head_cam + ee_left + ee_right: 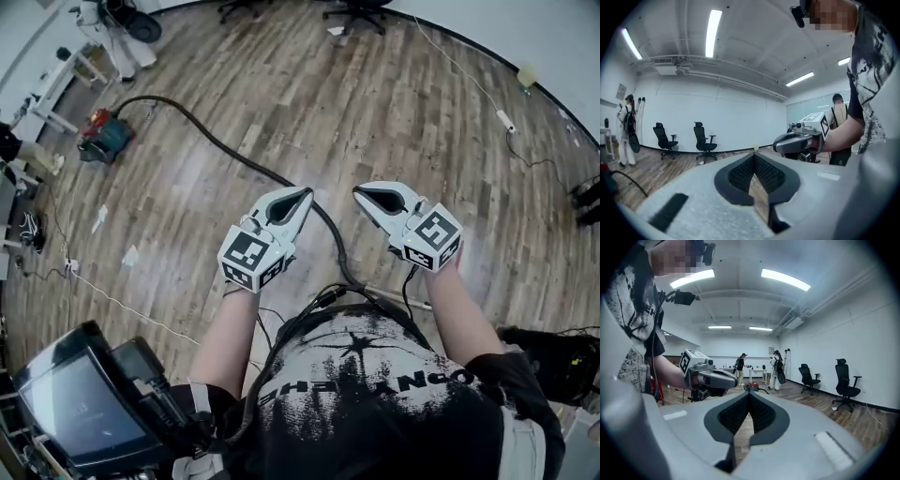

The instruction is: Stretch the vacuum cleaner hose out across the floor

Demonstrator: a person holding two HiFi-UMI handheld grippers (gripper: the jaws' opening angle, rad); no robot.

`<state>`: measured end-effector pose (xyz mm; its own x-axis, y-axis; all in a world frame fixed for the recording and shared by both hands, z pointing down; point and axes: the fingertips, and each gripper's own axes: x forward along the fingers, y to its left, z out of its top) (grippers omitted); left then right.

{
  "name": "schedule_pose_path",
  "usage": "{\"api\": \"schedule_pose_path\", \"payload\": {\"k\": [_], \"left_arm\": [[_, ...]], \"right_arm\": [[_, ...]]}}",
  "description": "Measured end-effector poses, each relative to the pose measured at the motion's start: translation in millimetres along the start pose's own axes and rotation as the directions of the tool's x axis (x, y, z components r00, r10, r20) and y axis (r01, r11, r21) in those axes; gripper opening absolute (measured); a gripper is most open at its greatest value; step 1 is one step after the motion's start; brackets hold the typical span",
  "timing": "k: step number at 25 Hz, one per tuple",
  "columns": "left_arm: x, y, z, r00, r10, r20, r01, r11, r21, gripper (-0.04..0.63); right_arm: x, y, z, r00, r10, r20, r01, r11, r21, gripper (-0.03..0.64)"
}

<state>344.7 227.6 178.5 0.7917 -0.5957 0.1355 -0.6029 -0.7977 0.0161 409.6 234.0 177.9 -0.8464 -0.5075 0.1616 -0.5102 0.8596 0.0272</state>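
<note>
Running across the brown wood-plank floor [394, 122], the long black vacuum hose [216, 141] curves from the small red-and-teal vacuum cleaner [101, 134] at upper left toward the person. White left gripper [306, 194] and white right gripper [358, 194] are raised side by side above it, both jaws pressed together, empty.

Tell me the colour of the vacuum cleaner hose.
The hose is black; the head view shows it best.
</note>
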Motion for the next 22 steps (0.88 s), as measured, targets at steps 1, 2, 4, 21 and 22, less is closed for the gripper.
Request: {"api": "schedule_pose_path", "payload": {"k": [1, 2, 4, 21, 22], "left_arm": [[3.4, -4.4, 4.6, 1.0, 0.018, -0.004, -0.018, 1.0, 0.026, 0.002], [7.6, -8.9, 8.6, 0.999, 0.034, -0.008, -0.034, 0.999, 0.041, 0.002], [16.2, -17.9, 14.9, 0.998, 0.058, -0.009, -0.058, 0.998, 0.029, 0.002], [72.1, -86.3, 40.2, 0.99, 0.127, 0.062, -0.125, 0.992, -0.026, 0.002], [72.9, -87.1, 39.8, 0.99, 0.13, 0.06, -0.129, 0.991, -0.028, 0.002]], "right_arm": [[-5.1, -1.6, 5.7, 1.0, 0.016, 0.01, -0.016, 1.0, -0.015, 0.006], [-10.5, -3.4, 10.7, 0.999, 0.033, 0.019, -0.033, 0.999, -0.026, 0.006], [-21.9, -7.0, 18.2, 0.997, 0.065, 0.03, -0.064, 0.997, -0.034, 0.006], [-115.0, -51.0, -1.1, 0.993, 0.113, 0.044, -0.11, 0.992, -0.067, 0.006], [-116.0, -51.1, -2.6, 0.993, 0.113, 0.041, -0.11, 0.991, -0.069, 0.006]]}}
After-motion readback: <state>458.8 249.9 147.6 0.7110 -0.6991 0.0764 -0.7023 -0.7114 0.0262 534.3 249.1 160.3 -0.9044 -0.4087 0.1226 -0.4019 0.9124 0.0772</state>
